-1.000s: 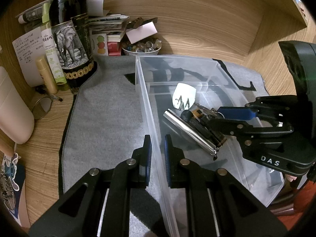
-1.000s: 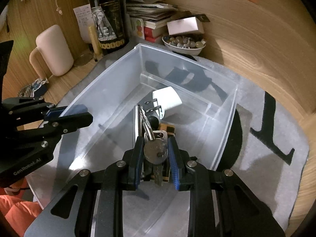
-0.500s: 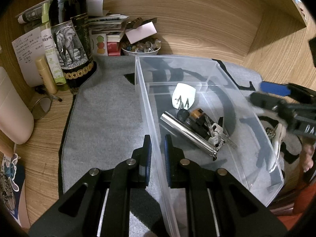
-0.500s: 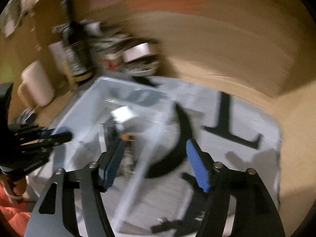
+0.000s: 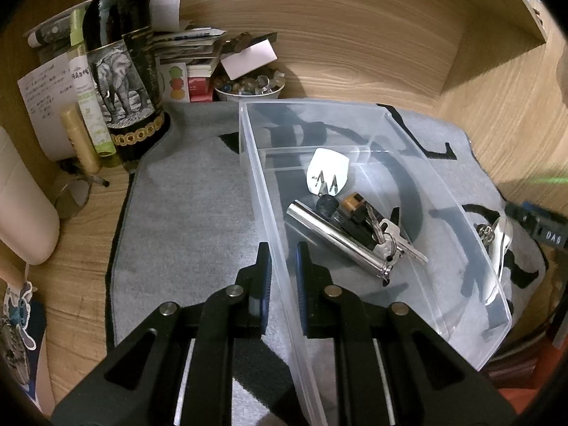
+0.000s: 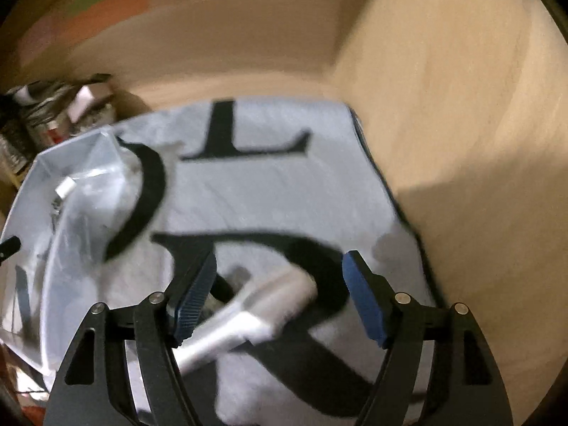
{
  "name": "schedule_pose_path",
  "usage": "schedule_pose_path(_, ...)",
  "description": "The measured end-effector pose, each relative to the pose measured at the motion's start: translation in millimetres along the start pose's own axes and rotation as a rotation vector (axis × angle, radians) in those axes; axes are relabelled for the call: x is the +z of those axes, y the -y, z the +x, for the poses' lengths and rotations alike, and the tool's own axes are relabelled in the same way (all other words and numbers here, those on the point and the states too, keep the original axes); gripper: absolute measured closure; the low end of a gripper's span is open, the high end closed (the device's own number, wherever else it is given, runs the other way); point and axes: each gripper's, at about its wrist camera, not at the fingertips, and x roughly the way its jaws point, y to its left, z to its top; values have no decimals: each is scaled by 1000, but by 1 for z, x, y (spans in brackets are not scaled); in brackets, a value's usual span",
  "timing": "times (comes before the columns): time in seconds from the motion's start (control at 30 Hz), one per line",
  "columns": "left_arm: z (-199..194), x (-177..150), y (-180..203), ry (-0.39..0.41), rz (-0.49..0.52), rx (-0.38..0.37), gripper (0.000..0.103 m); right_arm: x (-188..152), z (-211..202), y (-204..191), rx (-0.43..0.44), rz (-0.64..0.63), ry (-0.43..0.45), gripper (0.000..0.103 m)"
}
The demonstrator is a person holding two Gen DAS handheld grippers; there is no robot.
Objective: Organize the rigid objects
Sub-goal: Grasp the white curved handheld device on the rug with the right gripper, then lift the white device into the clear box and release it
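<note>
A clear plastic bin (image 5: pixel 262 191) stands on a grey mat with black letters (image 5: pixel 184 213). In it lie a white plug (image 5: pixel 328 174), a silver tube (image 5: pixel 337 245), a black block with a battery (image 5: pixel 351 213) and a bunch of keys (image 5: pixel 394 245). My left gripper (image 5: pixel 284 266) is shut on the bin's left wall. My right gripper (image 6: pixel 280 294) is open and empty, right of the bin, above a silver metal object (image 6: pixel 248 312) that lies on the mat; it also shows in the left wrist view (image 5: pixel 500 245). The right wrist view is blurred.
A dark wine bottle with an elephant label (image 5: pixel 120 71), a green tube (image 5: pixel 88 99), papers and a bowl of small stones (image 5: pixel 248 87) crowd the back left corner. A beige rounded object (image 5: pixel 21 213) stands at the left. Wooden walls close the back and right.
My right gripper let go of the keys in the bin, opened, and swung out to the right over the mat. My left gripper has not moved.
</note>
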Motion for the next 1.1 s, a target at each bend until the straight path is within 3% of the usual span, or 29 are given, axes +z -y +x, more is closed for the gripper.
schedule_pose_path(0.17,0,0,0,-3,8,-1,90,-19,11,9,67,79,-65,32)
schedule_pose_path(0.43,-1,-1,0,-1,4,-1,90,-27,33,0,126,54,-124,34)
schedule_pose_path(0.47,-1,-2,0,-1,2,-1,90,-27,34,-2,118,51,-116,37)
schedule_pose_path(0.53,-1,-2,1,-2,2,0,90,-27,35,-3,94,36,-103,53)
schedule_pose_path(0.6,-1,-2,0,-2,2,0,90,-26,34,-3,94,28,-93,63)
schedule_pose_path(0.8,-1,-2,0,-3,0,0,90,-16,32,-7,108,14,-45,64)
schedule_pose_path(1.1,-1,-2,0,-2,-1,1,90,20,-1,-14,120,-7,101,69)
